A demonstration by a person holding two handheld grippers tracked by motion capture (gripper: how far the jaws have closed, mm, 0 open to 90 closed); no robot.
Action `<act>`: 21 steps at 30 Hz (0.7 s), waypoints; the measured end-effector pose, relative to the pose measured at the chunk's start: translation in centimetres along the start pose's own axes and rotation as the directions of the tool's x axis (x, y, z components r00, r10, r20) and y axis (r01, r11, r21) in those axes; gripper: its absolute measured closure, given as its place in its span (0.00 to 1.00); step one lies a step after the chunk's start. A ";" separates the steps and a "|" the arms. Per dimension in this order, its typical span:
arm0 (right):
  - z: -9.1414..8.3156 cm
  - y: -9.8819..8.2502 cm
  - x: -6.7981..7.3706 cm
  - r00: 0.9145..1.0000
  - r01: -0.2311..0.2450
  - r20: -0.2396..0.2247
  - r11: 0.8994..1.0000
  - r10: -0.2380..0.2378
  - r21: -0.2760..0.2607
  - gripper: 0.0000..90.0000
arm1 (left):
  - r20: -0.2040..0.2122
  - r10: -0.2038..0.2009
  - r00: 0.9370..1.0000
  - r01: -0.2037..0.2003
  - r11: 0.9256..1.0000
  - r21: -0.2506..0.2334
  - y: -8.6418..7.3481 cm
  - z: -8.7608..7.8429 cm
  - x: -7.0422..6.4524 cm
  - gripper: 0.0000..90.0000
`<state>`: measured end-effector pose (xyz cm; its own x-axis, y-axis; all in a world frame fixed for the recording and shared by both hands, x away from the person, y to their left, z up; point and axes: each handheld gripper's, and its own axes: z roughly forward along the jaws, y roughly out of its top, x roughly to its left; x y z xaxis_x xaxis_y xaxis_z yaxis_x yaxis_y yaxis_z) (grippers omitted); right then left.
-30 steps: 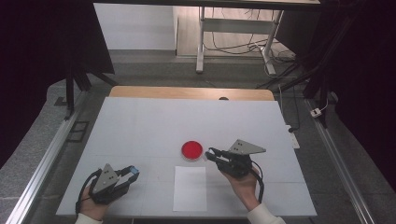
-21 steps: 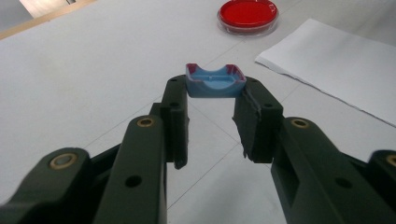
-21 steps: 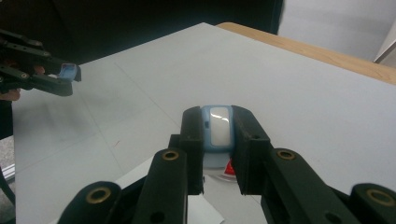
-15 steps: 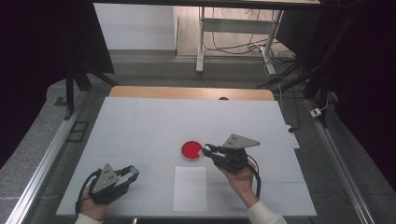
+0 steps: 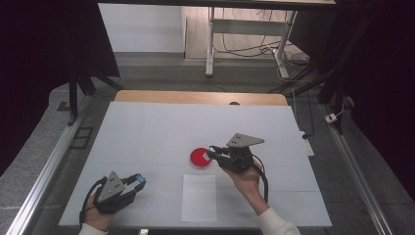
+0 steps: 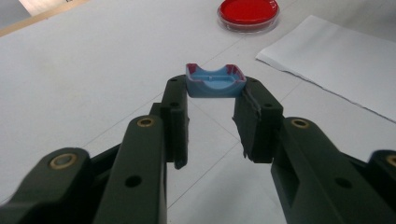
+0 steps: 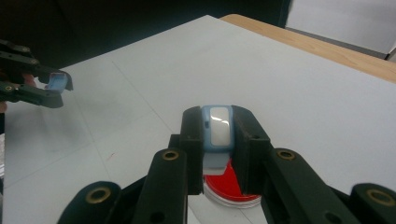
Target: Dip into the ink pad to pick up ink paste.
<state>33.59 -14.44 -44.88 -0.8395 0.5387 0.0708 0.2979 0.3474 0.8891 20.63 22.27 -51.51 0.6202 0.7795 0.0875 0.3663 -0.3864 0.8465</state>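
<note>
At the near left of the white worktop (image 5: 147,132), the left tool (image 5: 139,181) rested low in the person's left hand (image 5: 100,218), its 2 black jaws clamped on a small blue cap (image 6: 215,81). In the left gripper view that cap sat crosswise between the jaw tips, its open side turned up and a trace of red along its rim. The tool pointed toward the right and slightly far, with bare worktop under its jaws.

Just right of it, at the near middle, a white sheet of paper (image 5: 199,197) lay flat on the worktop — apart from both tools. Beyond the sheet's far edge stood a round red dish (image 5: 199,157) with a clear rim, also on the worktop.

Further right, the right tool (image 5: 211,152) was held in the person's right hand (image 5: 244,177), a white sleeve (image 5: 276,227) showing at the near edge. Its jaws pointed left, and their tips stood at the dish's right edge. They were closed on a slim blue-and-white piece (image 7: 218,127) — in the right gripper view it stood upright between the jaws, with the red dish directly below it. Whether the piece touched the dish could not be told. A grey 3-cornered plate (image 5: 243,141) sat on top of this tool.
</note>
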 end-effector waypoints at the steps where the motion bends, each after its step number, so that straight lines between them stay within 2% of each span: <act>1: 0.1 0.1 0.0 1.000 -0.001 0.001 1.000 0.001 0.003 0.84 | 0.001 0.001 1.000 -0.001 1.000 -0.001 0.0 0.0 0.0 0.73; 6: 0.5 0.4 -0.1 1.000 0.010 0.009 1.000 -0.010 0.015 0.84 | 0.002 0.001 1.000 -0.001 1.000 0.001 0.0 0.1 0.0 0.73; 9: 0.8 0.6 -0.4 1.000 -0.009 -0.003 1.000 0.009 0.019 0.84 | 0.003 0.006 1.000 -0.006 1.000 0.000 0.0 0.1 0.0 0.73; 21: 1.9 1.0 -0.5 1.000 0.017 0.007 0.999 -0.017 0.038 0.84 | 0.000 0.009 1.000 -0.009 1.000 0.007 0.0 0.3 0.1 0.73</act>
<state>35.20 -12.88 -44.91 -0.8412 0.5382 0.0520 0.3006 0.3855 0.8724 20.88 22.21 -51.62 0.6238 0.7758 0.0954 0.3652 -0.3972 0.8420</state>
